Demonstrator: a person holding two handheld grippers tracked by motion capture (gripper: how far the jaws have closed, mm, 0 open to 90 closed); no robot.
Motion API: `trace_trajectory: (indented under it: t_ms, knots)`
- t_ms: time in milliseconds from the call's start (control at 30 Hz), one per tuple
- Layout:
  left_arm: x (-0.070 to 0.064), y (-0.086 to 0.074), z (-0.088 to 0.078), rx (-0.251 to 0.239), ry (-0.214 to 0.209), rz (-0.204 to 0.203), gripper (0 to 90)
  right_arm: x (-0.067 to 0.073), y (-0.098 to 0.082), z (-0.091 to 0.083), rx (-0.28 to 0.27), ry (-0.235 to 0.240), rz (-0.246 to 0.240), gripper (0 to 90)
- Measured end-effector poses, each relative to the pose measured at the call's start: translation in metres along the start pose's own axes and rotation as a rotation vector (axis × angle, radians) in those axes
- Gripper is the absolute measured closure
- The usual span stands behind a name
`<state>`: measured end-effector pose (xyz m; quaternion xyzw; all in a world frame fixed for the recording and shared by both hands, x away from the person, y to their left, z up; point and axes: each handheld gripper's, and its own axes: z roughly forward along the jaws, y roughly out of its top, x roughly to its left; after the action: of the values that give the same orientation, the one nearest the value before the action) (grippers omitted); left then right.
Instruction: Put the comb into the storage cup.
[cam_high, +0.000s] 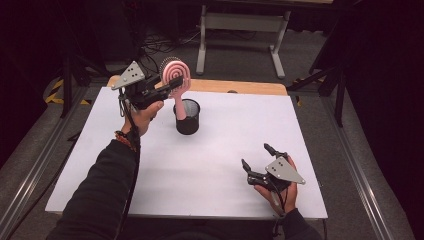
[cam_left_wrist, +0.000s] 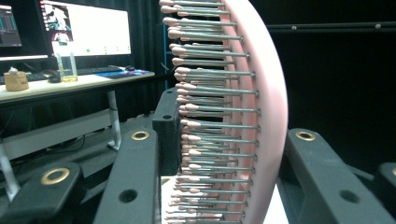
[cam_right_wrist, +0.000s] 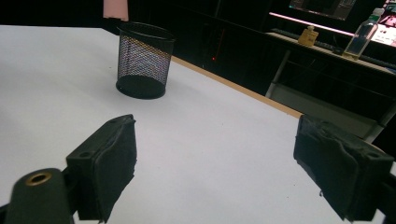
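A pink hairbrush (cam_high: 176, 75) is gripped at its head by the left gripper (cam_high: 172, 86) and held upright above a black mesh cup (cam_high: 187, 117), into which its handle dips. The right gripper (cam_high: 256, 159) is held with jaws apart and empty, low over the white table (cam_high: 210, 150).

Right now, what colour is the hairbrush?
Pink, on the hairbrush back and bristle tips alike; the left gripper view shows it best.
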<state>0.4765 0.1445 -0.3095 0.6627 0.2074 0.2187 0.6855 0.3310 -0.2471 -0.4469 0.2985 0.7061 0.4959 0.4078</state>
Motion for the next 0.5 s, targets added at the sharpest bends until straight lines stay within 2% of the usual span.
trace_trajectory:
  t_ms: [233, 500]
  knots:
    - [0.012, -0.001, 0.015, -0.002, 0.015, -0.02, 62.4, 0.0, 0.0, -0.001, -0.007, -0.002, 0.0, 14.0]
    - [0.018, -0.005, 0.031, 0.025, 0.032, -0.037, 62.5, 0.001, 0.001, -0.001, -0.01, 0.002, -0.008, 14.1]
